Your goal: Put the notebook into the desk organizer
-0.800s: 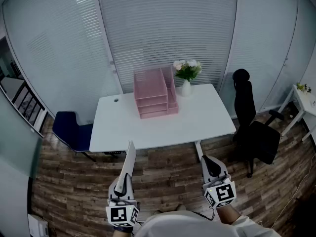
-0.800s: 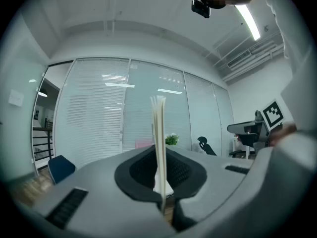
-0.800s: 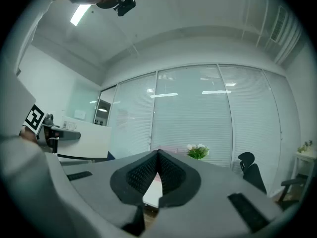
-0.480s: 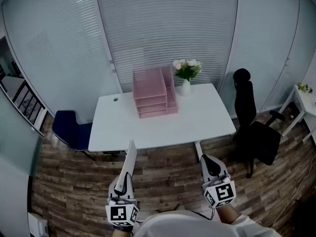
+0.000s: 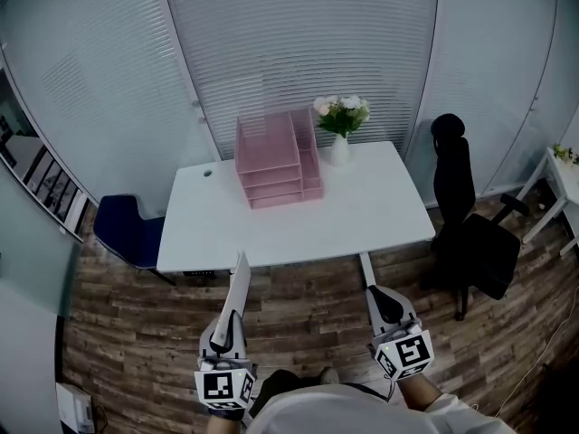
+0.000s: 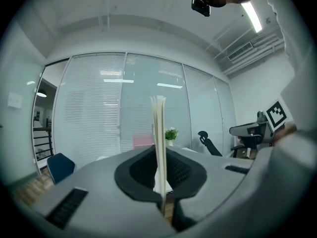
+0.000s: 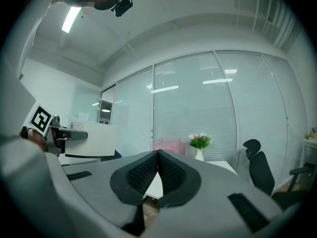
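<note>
My left gripper (image 5: 226,328) is shut on a thin pale notebook (image 5: 236,292), held on edge and pointing toward the white desk (image 5: 362,215). In the left gripper view the notebook (image 6: 159,143) stands upright between the jaws, edge-on. A pink tiered desk organizer (image 5: 271,159) sits at the desk's back middle; it shows small and far in the right gripper view (image 7: 166,144). My right gripper (image 5: 385,304) is shut with nothing in it, its jaws (image 7: 158,155) meeting at the tips. Both grippers hover over the floor, short of the desk's front edge.
A white vase of flowers (image 5: 340,125) stands just right of the organizer. A black office chair (image 5: 470,238) is at the desk's right, a blue chair (image 5: 127,231) at its left. Glass walls with blinds stand behind. A white side table (image 5: 565,170) sits far right.
The view has shifted slightly: the desk sits a little lower and nearer in the head view. Both grippers keep their places and states.
</note>
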{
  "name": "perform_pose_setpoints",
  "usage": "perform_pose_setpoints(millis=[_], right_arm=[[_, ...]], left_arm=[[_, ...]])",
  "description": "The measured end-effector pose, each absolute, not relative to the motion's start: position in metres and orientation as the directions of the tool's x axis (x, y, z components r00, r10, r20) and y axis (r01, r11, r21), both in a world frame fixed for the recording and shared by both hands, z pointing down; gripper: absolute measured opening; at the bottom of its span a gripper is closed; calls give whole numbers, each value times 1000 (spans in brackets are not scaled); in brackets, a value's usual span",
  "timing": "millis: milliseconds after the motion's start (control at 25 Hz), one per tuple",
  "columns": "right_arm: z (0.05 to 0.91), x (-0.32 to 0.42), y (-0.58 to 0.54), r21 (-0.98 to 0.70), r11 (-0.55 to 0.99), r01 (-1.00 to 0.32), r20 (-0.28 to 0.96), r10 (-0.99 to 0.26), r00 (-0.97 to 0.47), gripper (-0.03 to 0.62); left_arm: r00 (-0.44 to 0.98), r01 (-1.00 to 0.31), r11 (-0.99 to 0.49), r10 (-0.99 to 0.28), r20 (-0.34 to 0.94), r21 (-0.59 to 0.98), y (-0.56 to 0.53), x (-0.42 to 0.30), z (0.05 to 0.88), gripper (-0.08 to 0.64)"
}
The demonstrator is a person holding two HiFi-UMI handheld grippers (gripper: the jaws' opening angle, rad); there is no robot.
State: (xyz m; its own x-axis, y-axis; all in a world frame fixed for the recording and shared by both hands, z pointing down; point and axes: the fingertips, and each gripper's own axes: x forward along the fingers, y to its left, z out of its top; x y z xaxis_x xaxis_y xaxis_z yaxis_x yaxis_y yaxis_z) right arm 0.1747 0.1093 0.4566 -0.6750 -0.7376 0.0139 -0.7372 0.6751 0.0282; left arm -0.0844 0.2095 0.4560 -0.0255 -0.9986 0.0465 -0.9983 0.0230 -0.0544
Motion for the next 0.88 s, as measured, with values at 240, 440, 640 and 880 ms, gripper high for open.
perform_pose_setpoints(millis=[240,440,640,880], right_arm=[[487,166,86,10,694,-720,82,-719,-691,12],[486,140,43,35,689,-724,88,-724,-684,14],[479,116,-19,77,654,-753,103,-756,-646,14],[452,74,-93,85,594,-800,88,-804,-588,14]], left_arm=[[-18,-995,15,-999,36,-98,167,-88,450,14],[-11,-995,14,-999,-31,-100,104,-115,434,14],[12,-995,-8,-999,-41,-97,26,-151,435,14],[85,-979,-78,-996,-29,-189,-79,-188,414,14]])
